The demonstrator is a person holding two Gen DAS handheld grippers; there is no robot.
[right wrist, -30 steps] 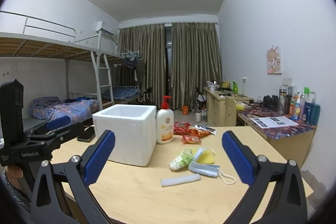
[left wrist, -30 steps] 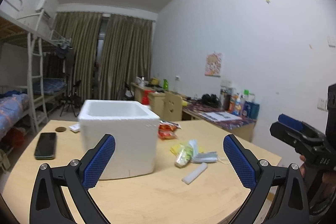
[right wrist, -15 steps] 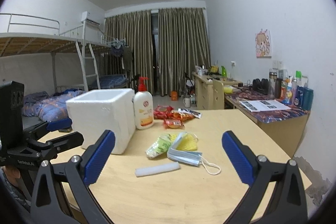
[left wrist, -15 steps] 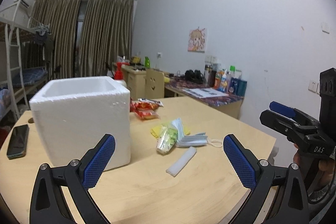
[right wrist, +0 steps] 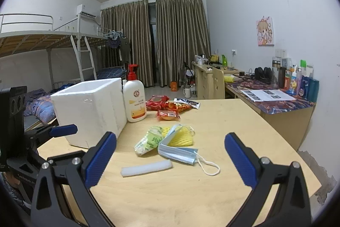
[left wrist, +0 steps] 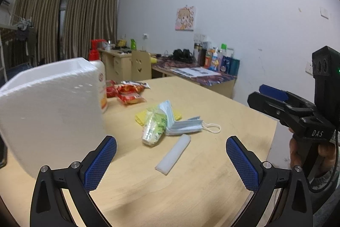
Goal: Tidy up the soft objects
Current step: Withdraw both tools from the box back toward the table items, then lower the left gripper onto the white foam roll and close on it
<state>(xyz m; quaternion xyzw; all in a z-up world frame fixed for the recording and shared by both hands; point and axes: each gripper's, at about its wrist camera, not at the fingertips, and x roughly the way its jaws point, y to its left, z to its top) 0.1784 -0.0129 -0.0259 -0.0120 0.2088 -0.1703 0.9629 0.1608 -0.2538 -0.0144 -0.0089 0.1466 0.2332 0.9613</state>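
Note:
On the wooden table (right wrist: 212,188) lie a white foam strip (right wrist: 146,167) (left wrist: 173,154), a stack of blue face masks (right wrist: 177,151) (left wrist: 182,126), a green-and-white soft packet (right wrist: 148,140) (left wrist: 153,128) and a yellow foam net (right wrist: 179,136). A white foam box (right wrist: 91,109) (left wrist: 51,110) stands to their left. My left gripper (left wrist: 171,161) is open above the table just short of the strip. My right gripper (right wrist: 170,157) is open, low over the strip and masks, and empty.
A lotion pump bottle (right wrist: 135,99) stands beside the box. Red snack packets (right wrist: 167,107) lie behind the soft items. A desk with bottles and papers (right wrist: 276,97) lines the right wall. A bunk bed (right wrist: 42,56) is at the left. The table edge curves off at right.
Both grippers have moved forward and lower toward the soft items, which now look larger. The left view has swung right, so the foam box sits at its left edge.

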